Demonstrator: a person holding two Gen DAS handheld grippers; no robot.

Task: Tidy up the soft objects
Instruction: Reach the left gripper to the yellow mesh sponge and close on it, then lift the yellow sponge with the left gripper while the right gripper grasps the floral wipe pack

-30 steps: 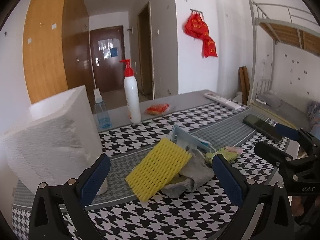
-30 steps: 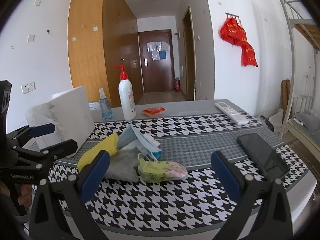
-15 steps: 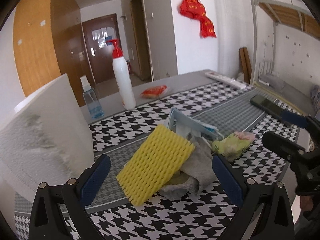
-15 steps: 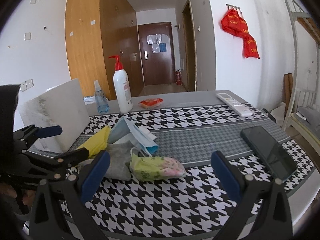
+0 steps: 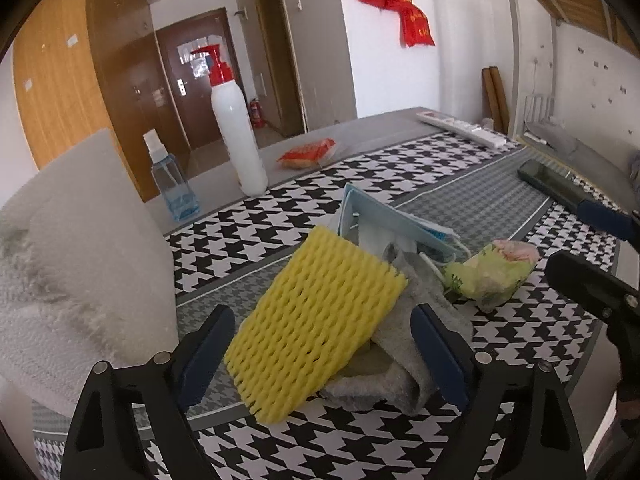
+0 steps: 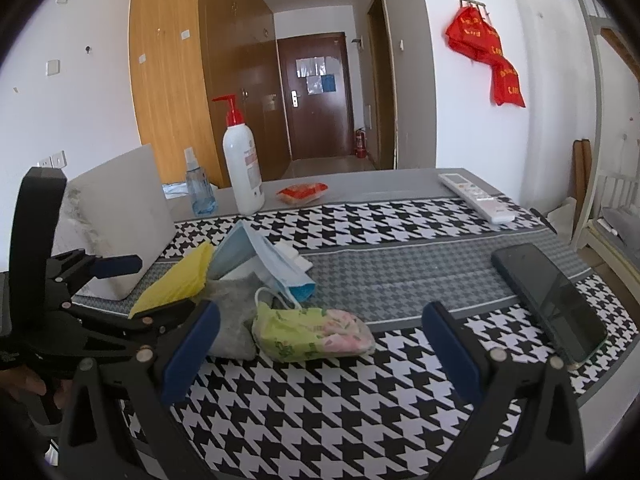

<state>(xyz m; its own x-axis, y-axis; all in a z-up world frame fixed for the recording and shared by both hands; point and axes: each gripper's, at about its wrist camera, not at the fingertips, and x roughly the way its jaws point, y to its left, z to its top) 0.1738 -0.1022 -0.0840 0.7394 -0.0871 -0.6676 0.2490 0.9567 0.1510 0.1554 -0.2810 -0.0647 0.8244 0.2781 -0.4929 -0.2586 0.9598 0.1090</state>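
A pile of soft things lies mid-table: a yellow foam net sleeve (image 5: 316,316) leaning on a grey cloth (image 5: 404,364), blue face masks (image 5: 384,224) behind, and a green floral pouch (image 5: 494,270) to the right. My left gripper (image 5: 320,356) is open, its blue pads either side of the yellow sleeve's near end. In the right wrist view my right gripper (image 6: 320,352) is open, just in front of the floral pouch (image 6: 316,332). The sleeve (image 6: 180,276), cloth (image 6: 232,320) and masks (image 6: 264,260) show there too.
A large white foam block (image 5: 76,264) stands at the left. Behind are a white pump bottle (image 5: 238,136), a small spray bottle (image 5: 170,184) and an orange packet (image 5: 308,152). A black phone (image 6: 552,300) and a white remote (image 6: 476,196) lie on the houndstooth cloth (image 6: 360,412) at the right.
My left gripper has moved forward and down, so its pads now flank the yellow sleeve. My right gripper has come closer to the floral pouch.
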